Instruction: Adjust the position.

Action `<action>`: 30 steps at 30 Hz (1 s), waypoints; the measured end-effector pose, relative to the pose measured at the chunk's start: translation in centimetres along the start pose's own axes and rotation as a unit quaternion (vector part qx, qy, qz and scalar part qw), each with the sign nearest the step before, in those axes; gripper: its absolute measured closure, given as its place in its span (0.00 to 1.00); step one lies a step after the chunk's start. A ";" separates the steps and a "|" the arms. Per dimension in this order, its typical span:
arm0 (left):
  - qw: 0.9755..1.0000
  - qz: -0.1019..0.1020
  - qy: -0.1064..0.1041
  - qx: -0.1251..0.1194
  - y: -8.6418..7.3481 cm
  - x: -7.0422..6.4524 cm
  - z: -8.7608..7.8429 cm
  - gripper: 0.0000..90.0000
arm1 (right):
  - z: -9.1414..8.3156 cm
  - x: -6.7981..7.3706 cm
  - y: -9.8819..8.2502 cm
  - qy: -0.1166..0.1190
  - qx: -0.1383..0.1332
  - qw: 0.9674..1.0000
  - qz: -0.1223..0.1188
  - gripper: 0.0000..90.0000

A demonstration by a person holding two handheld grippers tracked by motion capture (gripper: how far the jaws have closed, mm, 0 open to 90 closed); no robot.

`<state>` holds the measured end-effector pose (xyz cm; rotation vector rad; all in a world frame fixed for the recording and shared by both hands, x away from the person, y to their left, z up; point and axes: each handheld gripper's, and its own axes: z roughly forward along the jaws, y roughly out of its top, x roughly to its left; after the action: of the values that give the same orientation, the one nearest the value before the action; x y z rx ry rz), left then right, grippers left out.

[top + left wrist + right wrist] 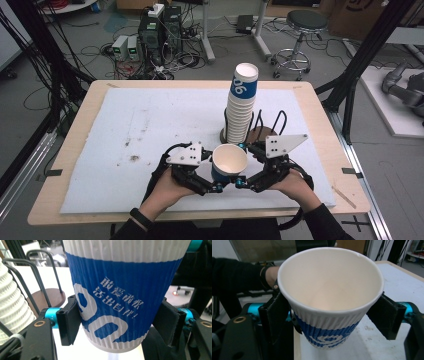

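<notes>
One blue-and-white ribbed paper cup (229,161) hangs upright just above the white mat, near the table's front, between both grippers. In the left gripper view my left gripper (118,323) presses its two black pads against the blue band of the cup (120,297), low on its wall. My left gripper (216,172) comes at the cup from the left, my right gripper (243,169) from the right. In the right gripper view the cup (329,290) shows its bare inside. My right gripper (332,315) brackets it below the rim, and the right-hand pad stands off the wall.
A tall stack of the same cups (241,105) rises behind the held cup, beside a black wire rack on a round wooden base (264,133). The white mat (150,125) covers most of the wooden table. Cables, computers and a stool (301,30) are on the floor beyond.
</notes>
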<state>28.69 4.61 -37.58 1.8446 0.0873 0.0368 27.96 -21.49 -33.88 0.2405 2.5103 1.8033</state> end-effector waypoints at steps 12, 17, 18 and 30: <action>1.000 -0.013 -0.005 -0.025 -0.2 -0.1 0.3 0.32 | 0.5 0.0 -0.3 0.010 -0.069 0.997 0.034 0.23; 0.999 -0.025 -0.007 -0.028 -0.2 -0.1 0.4 0.32 | 0.7 -0.1 -0.4 0.009 -0.075 0.996 0.041 0.25; 0.999 -0.023 -0.006 -0.028 -0.2 -0.1 0.4 0.31 | 0.7 -0.1 -0.4 0.010 -0.076 0.996 0.040 0.25; 0.998 -0.033 0.008 -0.055 0.9 -0.4 0.1 0.24 | 1.1 0.2 -0.4 0.006 -0.081 0.996 0.037 0.26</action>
<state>28.34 4.23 -36.73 1.7305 0.1548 0.0090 27.85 -20.59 -34.60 0.3194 2.3770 2.0281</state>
